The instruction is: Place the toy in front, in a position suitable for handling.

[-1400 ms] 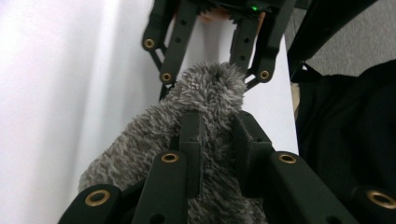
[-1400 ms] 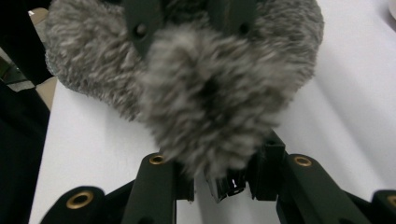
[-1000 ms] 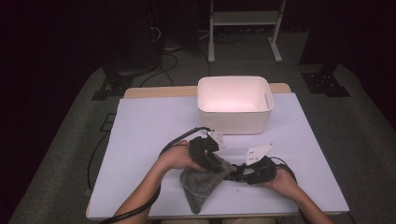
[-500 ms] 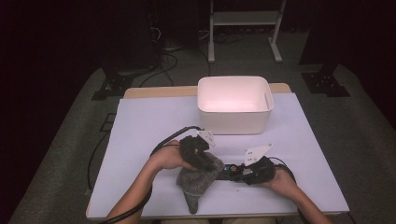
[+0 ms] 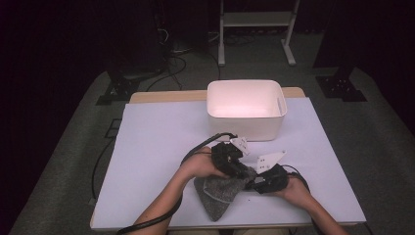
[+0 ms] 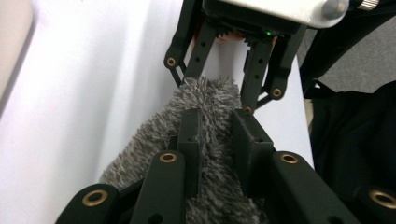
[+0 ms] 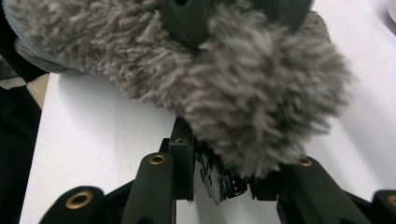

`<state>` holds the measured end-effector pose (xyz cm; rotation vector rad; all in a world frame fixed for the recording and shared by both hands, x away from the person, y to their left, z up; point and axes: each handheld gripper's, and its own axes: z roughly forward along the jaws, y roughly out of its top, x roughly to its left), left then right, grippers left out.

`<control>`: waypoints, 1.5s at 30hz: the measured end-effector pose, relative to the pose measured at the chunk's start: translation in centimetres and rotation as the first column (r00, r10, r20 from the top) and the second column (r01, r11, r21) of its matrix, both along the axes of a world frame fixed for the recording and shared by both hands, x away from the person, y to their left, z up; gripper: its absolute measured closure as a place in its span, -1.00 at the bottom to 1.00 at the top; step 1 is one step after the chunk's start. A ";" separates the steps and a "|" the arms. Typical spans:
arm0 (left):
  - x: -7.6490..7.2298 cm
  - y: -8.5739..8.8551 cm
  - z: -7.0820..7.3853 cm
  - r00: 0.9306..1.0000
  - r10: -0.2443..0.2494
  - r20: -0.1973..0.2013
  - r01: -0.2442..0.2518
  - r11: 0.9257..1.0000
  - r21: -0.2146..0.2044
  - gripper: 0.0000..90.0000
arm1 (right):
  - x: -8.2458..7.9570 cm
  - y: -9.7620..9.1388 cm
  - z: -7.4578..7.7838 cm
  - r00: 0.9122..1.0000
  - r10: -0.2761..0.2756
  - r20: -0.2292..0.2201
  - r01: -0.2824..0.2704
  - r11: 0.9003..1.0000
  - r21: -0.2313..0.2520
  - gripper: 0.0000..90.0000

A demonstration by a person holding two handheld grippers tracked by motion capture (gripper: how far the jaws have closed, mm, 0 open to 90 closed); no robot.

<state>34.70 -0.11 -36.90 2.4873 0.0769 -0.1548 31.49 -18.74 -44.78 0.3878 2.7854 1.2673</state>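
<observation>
Your left gripper [image 6: 215, 135] pinches a fold of the grey cloth [image 5: 219, 191] at the table's [image 5: 156, 142] near edge. Your right gripper [image 5: 259, 180] meets the same end, but whether it's clamped you cannot tell. The fuzzy cloth looks light, limp and easy to bunch, so take it by an edge. Farther back sits the white bin [image 5: 246, 108], with nothing in between
</observation>
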 end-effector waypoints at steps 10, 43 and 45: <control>-0.1 4.3 0.5 0.998 0.058 0.013 -0.058 0.998 0.032 0.68 | -0.1 0.2 0.1 1.000 -0.001 0.007 0.001 1.000 -0.015 0.47; -0.3 11.0 -0.8 0.988 0.149 -0.040 -0.151 0.986 -0.067 0.80 | 1.4 4.7 1.6 0.995 0.098 0.001 -0.097 0.987 -0.127 0.23; -0.5 11.6 -0.9 0.987 0.158 -0.041 -0.161 0.985 -0.061 0.80 | 1.3 4.7 1.6 0.995 0.099 0.005 -0.098 0.987 -0.131 0.23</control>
